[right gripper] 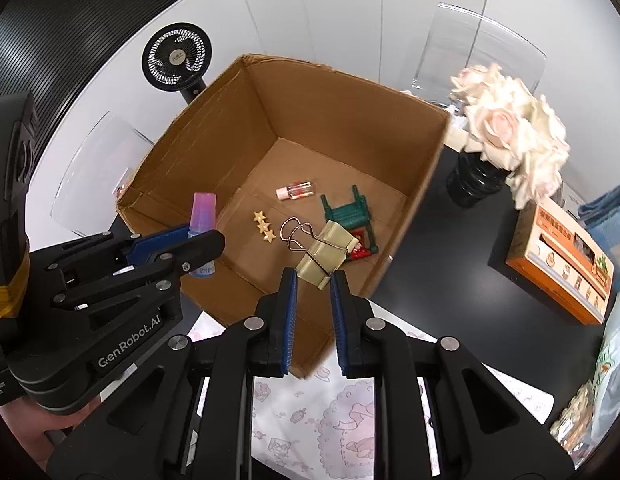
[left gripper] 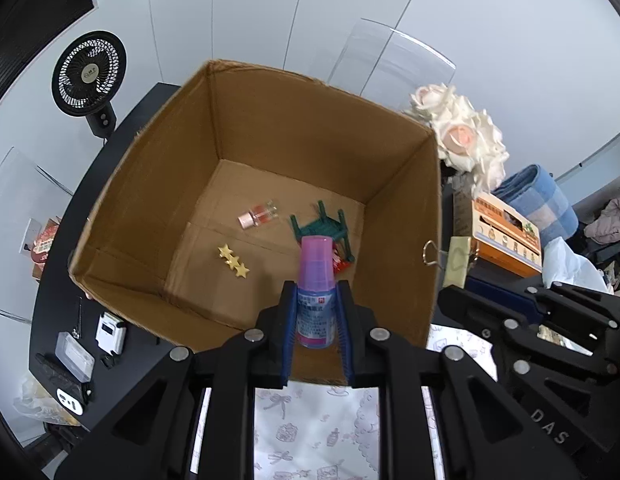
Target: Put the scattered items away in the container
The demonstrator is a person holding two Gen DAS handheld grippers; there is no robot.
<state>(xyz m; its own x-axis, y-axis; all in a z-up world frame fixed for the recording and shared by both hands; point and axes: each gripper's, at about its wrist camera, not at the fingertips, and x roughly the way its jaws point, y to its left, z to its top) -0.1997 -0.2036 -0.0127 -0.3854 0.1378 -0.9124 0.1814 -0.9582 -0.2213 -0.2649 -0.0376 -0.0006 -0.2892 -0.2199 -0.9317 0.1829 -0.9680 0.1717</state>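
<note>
An open cardboard box (left gripper: 130,184) (right gripper: 422,184) stands on a black table. On its floor lie a small clear vial (left gripper: 258,216) (right gripper: 296,190), a green toy chair (left gripper: 324,227) (right gripper: 346,212), a gold star clip (left gripper: 233,266) (right gripper: 264,227) and a small red item (left gripper: 343,265). My left gripper (left gripper: 316,294) (right gripper: 206,242) is shut on a pink-capped bottle (left gripper: 316,276) (right gripper: 204,210), held upright just inside the near wall. My right gripper (right gripper: 314,280) (left gripper: 550,320) is shut on a gold binder clip (right gripper: 324,258) (left gripper: 458,260), at the box's near right rim.
Behind the box stand a black fan (left gripper: 88,74) and clear chair backs. White roses (right gripper: 510,136) in a dark vase, an orange carton (right gripper: 562,264) and a blue towel (left gripper: 538,200) lie right. Small gadgets (left gripper: 110,332) sit left. A patterned cloth (right gripper: 342,420) lies below.
</note>
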